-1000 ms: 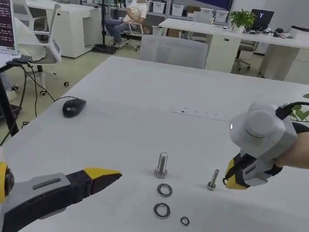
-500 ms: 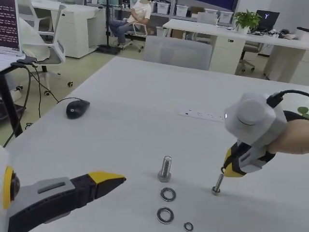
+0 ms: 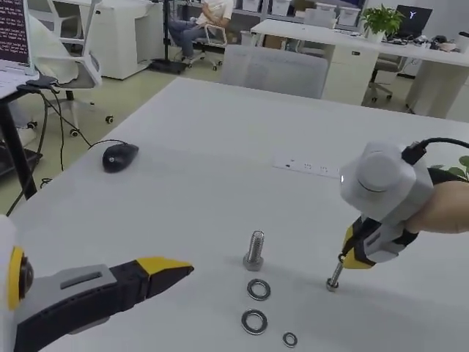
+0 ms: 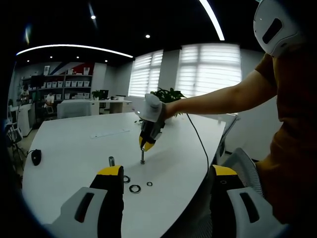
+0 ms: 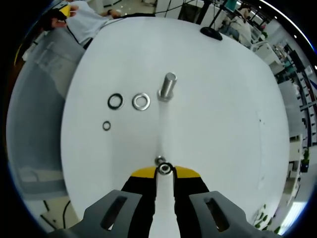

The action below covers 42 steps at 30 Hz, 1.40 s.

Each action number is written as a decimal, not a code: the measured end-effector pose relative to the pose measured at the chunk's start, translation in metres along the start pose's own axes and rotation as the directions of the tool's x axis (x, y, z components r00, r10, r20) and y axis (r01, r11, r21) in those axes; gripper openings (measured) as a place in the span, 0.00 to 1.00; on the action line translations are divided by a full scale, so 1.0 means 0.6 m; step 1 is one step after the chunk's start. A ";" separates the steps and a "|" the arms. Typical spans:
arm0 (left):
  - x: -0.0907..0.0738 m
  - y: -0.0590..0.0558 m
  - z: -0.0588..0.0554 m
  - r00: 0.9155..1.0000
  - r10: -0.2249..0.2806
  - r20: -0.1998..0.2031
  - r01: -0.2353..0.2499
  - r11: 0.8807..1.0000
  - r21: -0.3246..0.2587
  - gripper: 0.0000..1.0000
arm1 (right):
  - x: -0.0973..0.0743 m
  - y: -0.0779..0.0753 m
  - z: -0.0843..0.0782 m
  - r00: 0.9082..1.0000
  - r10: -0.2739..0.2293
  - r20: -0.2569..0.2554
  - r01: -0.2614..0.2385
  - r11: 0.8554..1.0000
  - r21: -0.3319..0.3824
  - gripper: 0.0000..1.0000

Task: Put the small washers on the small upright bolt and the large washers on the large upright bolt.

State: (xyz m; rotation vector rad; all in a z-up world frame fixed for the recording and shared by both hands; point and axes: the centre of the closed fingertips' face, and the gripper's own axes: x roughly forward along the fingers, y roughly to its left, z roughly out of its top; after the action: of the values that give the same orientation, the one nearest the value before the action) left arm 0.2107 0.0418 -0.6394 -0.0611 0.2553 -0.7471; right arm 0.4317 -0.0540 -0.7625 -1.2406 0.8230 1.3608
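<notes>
One small washer (image 5: 164,169) appears pinched between the closed jaws of the right gripper (image 5: 164,174), directly over the tip of the small upright bolt (image 3: 334,277). The bolt stands head-down on the desk (image 3: 220,147), just below the jaw tips.

Step in hand: seating this washer on the small bolt.
- Keep the washer level and centre its hole on the bolt axis.
- Lower until the thread passes through the hole, then release.
- Avoid side load, since a free-standing bolt is likely to topple.

Beyond the right gripper's tips stands the large upright bolt (image 5: 167,87), which carries no washer. Beside it, flat on the desk, lie a bright large washer (image 5: 141,101) and a dark large washer (image 5: 115,101). A loose small washer (image 5: 106,125) lies near them.

The left gripper (image 4: 167,172) hangs empty with its jaws wide apart, well clear of the parts.

The desk surface is white, smooth and level, so loose washers may slide if nudged. Farther out lie a computer mouse (image 3: 119,156) and a power strip (image 3: 304,167). A grey chair (image 3: 275,71) stands at the far edge. The room is an open office with further desks, a potted plant (image 3: 383,18) and a seated person (image 3: 192,26).
</notes>
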 end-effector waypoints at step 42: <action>-0.004 0.018 -0.013 0.999 0.028 -0.025 -0.029 0.999 -0.023 0.70 | 0.081 0.010 -0.024 1.000 0.027 -0.004 -0.027 0.999 0.032 0.15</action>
State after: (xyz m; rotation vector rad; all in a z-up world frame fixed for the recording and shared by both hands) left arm 0.2139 0.0517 -0.6482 -0.0700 0.2878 -0.7172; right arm 0.4343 -0.0566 -0.8136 -1.2122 0.8644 1.3624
